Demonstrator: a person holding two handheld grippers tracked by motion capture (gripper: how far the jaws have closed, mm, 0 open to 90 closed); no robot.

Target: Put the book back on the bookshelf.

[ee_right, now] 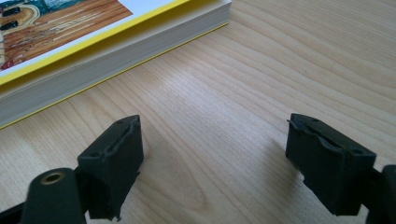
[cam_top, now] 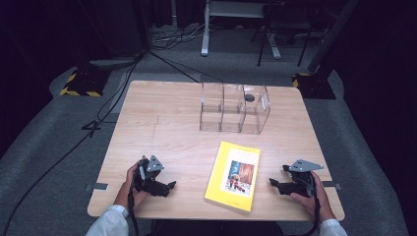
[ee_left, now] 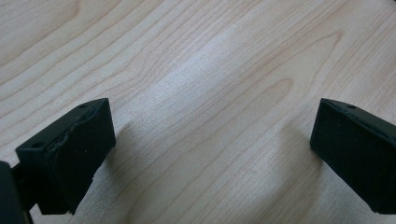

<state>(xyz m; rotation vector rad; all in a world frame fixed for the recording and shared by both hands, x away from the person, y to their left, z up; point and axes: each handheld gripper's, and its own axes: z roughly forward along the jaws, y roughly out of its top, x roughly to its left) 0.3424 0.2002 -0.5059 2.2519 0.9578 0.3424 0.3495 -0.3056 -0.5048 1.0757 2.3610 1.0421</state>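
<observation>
Both my left gripper [cam_top: 167, 187] and right gripper [cam_top: 273, 184] rest wide open and empty, flanking the yellow book [cam_top: 234, 175], seemingly poised to lift it toward the clear organizer [cam_top: 235, 108].

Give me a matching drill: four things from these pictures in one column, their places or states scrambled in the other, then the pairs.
Things:
1. book
2. clear organizer
3. left tool
4. right tool

Places or states:
A. open, over bare wood left of the book
B. flat on the table, yellow cover up
C. open, beside the book's page edge
D. upright at the table's far side, three compartments

Pairs: 1-B, 2-D, 3-A, 4-C
</observation>
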